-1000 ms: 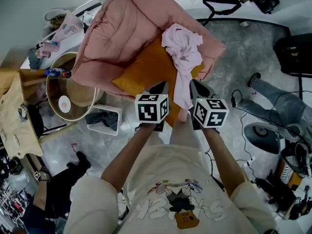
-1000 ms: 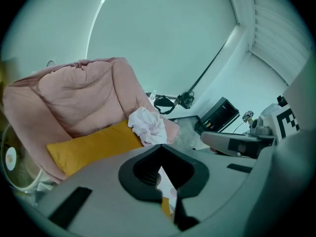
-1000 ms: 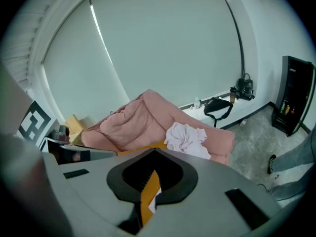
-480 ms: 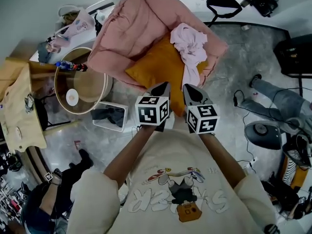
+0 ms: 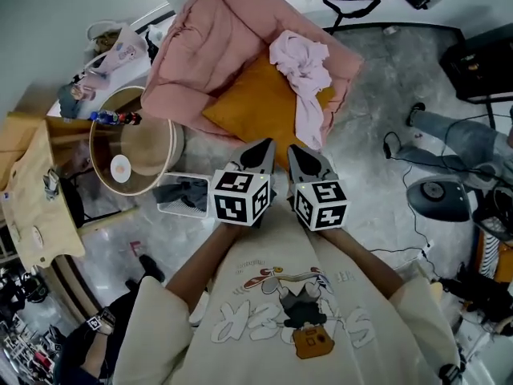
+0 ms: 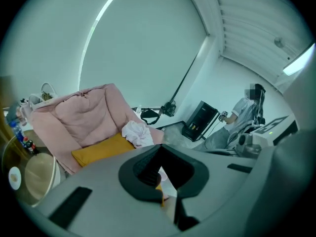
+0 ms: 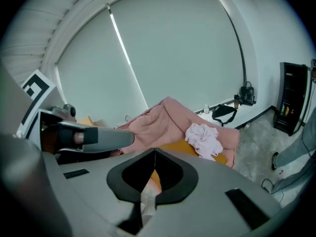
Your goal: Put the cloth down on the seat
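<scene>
On orange seat cushion [image 5: 252, 111] of pink padded armchair [image 5: 210, 46]: crumpled pale-pink cloth [image 5: 303, 70] lies free. Left gripper [image 5: 260, 148], right gripper [image 5: 301, 154]: jaws closed, empty; best held clear of hanging end.

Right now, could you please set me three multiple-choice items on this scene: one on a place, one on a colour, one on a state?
1. Where is the cloth? A. on the floor B. on the armchair C. in a gripper
2. The cushion is: A. blue B. orange C. green
3. The right gripper has its fingers: A. together, empty B. wide apart C. clamping the cloth
Answers: B, it lies over the cushion on the armchair; B, plainly orange; A, the fingers meet with nothing between.
</scene>
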`<state>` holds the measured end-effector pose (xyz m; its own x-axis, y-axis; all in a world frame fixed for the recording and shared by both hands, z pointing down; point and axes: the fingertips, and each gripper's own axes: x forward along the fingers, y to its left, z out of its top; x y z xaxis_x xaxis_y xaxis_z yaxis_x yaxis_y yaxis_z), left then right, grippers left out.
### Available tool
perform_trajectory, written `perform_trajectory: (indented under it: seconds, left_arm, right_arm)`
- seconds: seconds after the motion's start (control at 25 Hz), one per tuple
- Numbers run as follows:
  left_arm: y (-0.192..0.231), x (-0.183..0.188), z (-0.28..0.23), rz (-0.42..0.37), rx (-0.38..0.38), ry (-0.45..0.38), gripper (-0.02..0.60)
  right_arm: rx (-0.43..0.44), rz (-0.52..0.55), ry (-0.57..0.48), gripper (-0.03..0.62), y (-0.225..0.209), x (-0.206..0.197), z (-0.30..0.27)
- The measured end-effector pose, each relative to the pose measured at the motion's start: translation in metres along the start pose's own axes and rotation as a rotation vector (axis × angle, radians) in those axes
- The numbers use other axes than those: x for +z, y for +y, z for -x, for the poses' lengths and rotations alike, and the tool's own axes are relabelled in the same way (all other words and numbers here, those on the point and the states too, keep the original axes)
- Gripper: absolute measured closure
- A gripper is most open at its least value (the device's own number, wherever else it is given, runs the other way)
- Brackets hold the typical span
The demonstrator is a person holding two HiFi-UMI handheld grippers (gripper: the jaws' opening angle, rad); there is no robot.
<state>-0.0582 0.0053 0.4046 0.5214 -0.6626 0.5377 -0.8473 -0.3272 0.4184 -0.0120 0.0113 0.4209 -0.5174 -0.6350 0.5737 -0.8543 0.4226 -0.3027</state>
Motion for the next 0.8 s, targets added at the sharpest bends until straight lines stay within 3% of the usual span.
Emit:
perform_trajectory:
  seconds: [0.2, 0.44, 0.6, 0.8]
  left_arm:
    - [0.001, -0.005, 0.011, -0.044, 0.008, 0.009, 0.577]
    - [0.009, 0.008, 0.026, -0.076, 0.066, -0.057, 0.577]
    - [0.002, 0.011, 0.031, -0.132, 0.049, -0.078, 0.577]
    - [-0.009, 0.003, 0.027, -0.147, 0.009, -0.057, 0.577]
  right_arm:
    - [0.019, -0.013, 0.014, 0.574, 0.007, -0.001, -0.004]
    - [0.01, -0.014, -0.034, 0.574, 0.008, 0.014, 0.008]
    - [-0.012, -0.012, -0.073, 0.574, 0.009, 0.02, 0.017]
    - [0.02, 0.031, -0.064, 0.574, 0.021, 0.013, 0.019]
